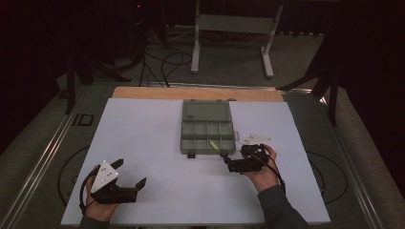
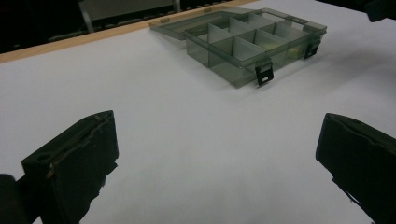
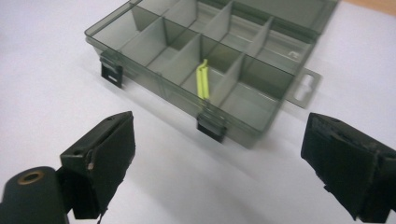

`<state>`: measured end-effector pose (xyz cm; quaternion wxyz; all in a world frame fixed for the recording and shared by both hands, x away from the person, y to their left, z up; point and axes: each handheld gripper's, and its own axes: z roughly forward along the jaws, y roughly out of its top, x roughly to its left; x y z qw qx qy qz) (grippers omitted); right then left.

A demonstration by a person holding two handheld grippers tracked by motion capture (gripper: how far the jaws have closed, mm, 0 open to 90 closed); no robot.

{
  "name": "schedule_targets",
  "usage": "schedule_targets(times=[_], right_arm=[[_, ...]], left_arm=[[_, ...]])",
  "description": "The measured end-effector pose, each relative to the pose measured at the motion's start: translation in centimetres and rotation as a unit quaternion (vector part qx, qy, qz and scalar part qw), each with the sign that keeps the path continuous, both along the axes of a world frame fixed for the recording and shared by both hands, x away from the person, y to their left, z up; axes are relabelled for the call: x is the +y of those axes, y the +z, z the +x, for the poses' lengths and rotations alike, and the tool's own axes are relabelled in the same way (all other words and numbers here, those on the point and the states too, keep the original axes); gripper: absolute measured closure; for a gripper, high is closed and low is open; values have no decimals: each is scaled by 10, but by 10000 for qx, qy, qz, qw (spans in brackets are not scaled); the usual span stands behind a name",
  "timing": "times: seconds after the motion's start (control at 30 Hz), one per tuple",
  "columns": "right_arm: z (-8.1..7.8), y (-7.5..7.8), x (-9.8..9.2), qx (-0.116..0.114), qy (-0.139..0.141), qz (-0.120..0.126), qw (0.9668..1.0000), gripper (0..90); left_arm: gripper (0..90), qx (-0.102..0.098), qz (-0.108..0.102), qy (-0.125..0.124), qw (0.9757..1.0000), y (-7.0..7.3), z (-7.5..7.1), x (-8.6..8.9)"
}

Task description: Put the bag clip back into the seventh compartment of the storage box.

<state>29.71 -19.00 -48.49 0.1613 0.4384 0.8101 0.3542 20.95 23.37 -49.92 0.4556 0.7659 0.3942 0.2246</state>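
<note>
Organizer box (image 1: 207, 127): smoky grey-green, see-through, w/ black latches (image 3: 211, 127). Thin item (image 3: 202, 80) in one compartment: bright yellow-green. Table sheet (image 1: 143, 143): plain white, no pattern; bare tan wood strip (image 1: 143, 92) at far edge. Left gripper (image 1: 131, 173): black, w/ pale grey three-cornered plate. Right gripper (image 1: 226, 157): black. Sleeve (image 1: 279, 209): dark grey. Floor (image 1: 353, 143): grey-olive carpet w/ black curved lines.

Your desk (image 1: 143, 138): white top, wooden far edge | on it: open grey compartment box (image 1: 207, 128), lid flat behind | inside it: yellow-green strip (image 3: 202, 79).
</note>
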Motion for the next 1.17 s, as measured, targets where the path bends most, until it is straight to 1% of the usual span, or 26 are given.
schedule_targets(times=[0.03,0.07,0.1,0.13,0.17,0.23,0.27,0.3,0.33,0.37,0.4,0.43,0.47,0.53,0.6,0.67,0.7,0.73,0.77,0.83,0.87,0.93,1.07,1.1,1.13,1.17], right_arm=[[-3,-1,-3,-62,-36,26,10000,94],[-3,-1,-3,-62,-36,26,10000,94],[-10,-1,-11,-183,-100,168,9996,94],[-13,-1,-14,-266,-108,220,9993,95],[-18,-2,-19,-354,-148,339,9987,95],[-25,-5,-25,-444,-234,443,9978,95],[-25,-5,-25,-444,-234,443,9978,95],[-30,-7,-30,-512,-281,516,9970,95],[-40,-12,-39,-603,-359,657,9954,96],[-40,-12,-39,-603,-359,657,9954,96],[-49,-15,-46,-780,-426,766,9931,96],[-53,-17,-49,-859,-443,814,9920,96],[-53,-17,-49,-859,-443,814,9920,96],[-62,-19,-56,-1024,-417,896,9898,100],[-70,-22,-61,-1263,-364,853,9876,105],[-76,-24,-65,-1428,-364,874,9852,105],[-80,-25,-68,-1525,-369,925,9833,105],[-80,-25,-68,-1525,-369,925,9833,105],[-88,-26,-74,-1741,-342,1026,9788,105],[-94,-27,-79,-1903,-335,1125,9747,105],[-94,-27,-79,-1903,-335,1125,9747,105],[-101,-28,-85,-2000,-357,1193,9718,105],[-108,-29,-93,-2172,-396,1180,9682,105],[-109,-29,-94,-2185,-400,1242,9671,105],[-109,-29,-96,-2203,-386,1247,9667,105],[-109,-30,-96,-2214,-383,1194,9671,105]], left_arm=[[0,3,4,-3,10000,0,0,0],[0,3,4,-3,10000,0,0,0],[0,-3,8,-1,10000,0,0,0],[0,-8,0,4,10000,0,0,0],[0,-8,2,4,10000,0,0,0],[0,-7,-2,11,10000,0,0,0],[0,-7,-2,11,10000,0,0,0],[0,-7,-2,11,10000,0,0,0],[0,-16,-12,27,10000,0,0,1],[0,-16,-12,27,10000,0,0,1],[0,-28,-17,31,10000,0,0,1],[0,-31,-20,32,10000,0,0,0],[0,-31,-20,32,10000,0,0,0],[0,-43,-34,37,10000,0,0,0],[0,-52,-34,36,10000,-1,0,-1],[0,-66,-49,40,10000,-1,0,-1],[0,-79,-56,41,9999,-1,0,-2],[0,-79,-56,41,9999,-1,0,-2],[0,-102,-64,49,9999,-1,0,-2],[0,-125,-74,58,9999,-1,0,-2],[0,-125,-74,58,9999,-1,0,-2],[0,-131,-81,62,9999,-1,0,-2],[0,-115,-65,57,9999,-2,0,-3],[0,-113,-71,54,9999,-3,0,-3],[0,-109,-62,47,9999,-3,1,-4],[0,-105,-47,43,9999,-3,1,-4]])
